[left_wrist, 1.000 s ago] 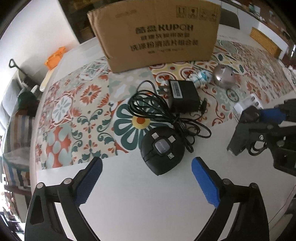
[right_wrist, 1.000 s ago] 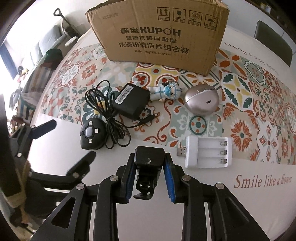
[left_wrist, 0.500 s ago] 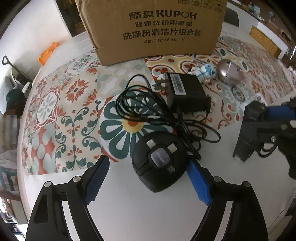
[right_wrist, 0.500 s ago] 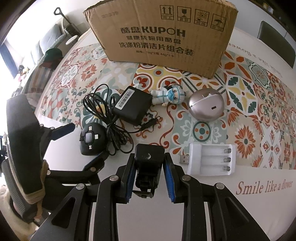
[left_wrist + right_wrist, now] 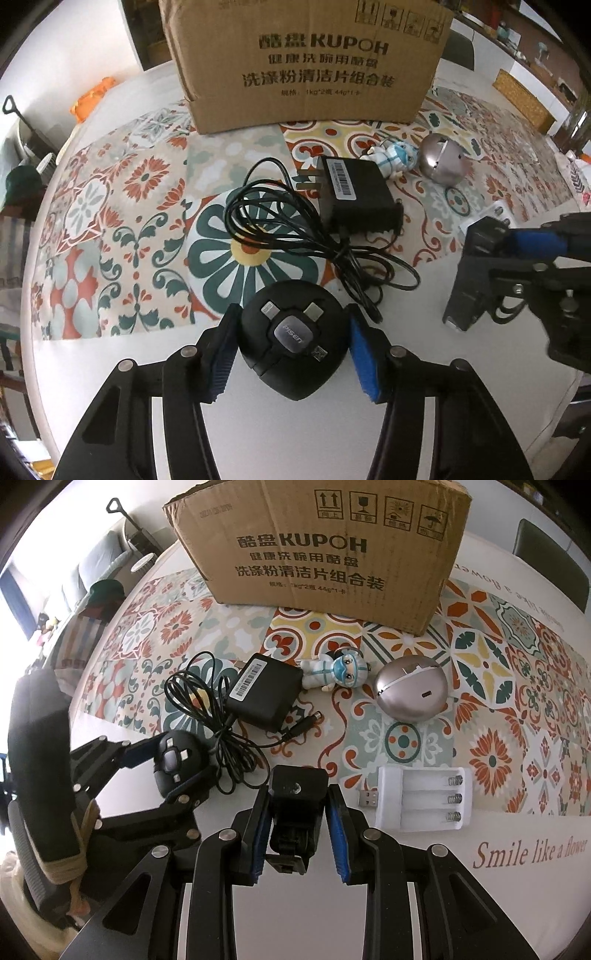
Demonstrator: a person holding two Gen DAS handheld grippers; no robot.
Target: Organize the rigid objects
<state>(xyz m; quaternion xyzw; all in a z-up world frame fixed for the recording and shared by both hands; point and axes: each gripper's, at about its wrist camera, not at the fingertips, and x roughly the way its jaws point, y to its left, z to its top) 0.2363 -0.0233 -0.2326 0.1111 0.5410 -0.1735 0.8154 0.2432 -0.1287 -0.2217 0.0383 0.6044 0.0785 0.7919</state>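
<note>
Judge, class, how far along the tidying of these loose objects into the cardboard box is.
Nothing visibly done; the cardboard box interior is hidden. In hand: the right gripper clamps a black clip; the left gripper brackets the round black Pisen adapter. Left on the table: charger, figurine, silver egg, white battery holder.

Round black Pisen cable hub [image 5: 293, 338]: lower centre of left wrist view, flat on white table edge, connectors facing up. Black power adapter [image 5: 354, 195]: centre, barcode label up, tangled cord [image 5: 280, 236] spilling left and toward the hub. Black camera mount [image 5: 295, 812]: lower centre of right wrist view, upright. White battery holder [image 5: 424, 799]: lower right, empty slots up, USB plug pointing left. Masked figurine [image 5: 336, 670] lying beside silver egg-shaped device [image 5: 412, 694], centre. Open cardboard box [image 5: 325, 550]: top centre.
</note>
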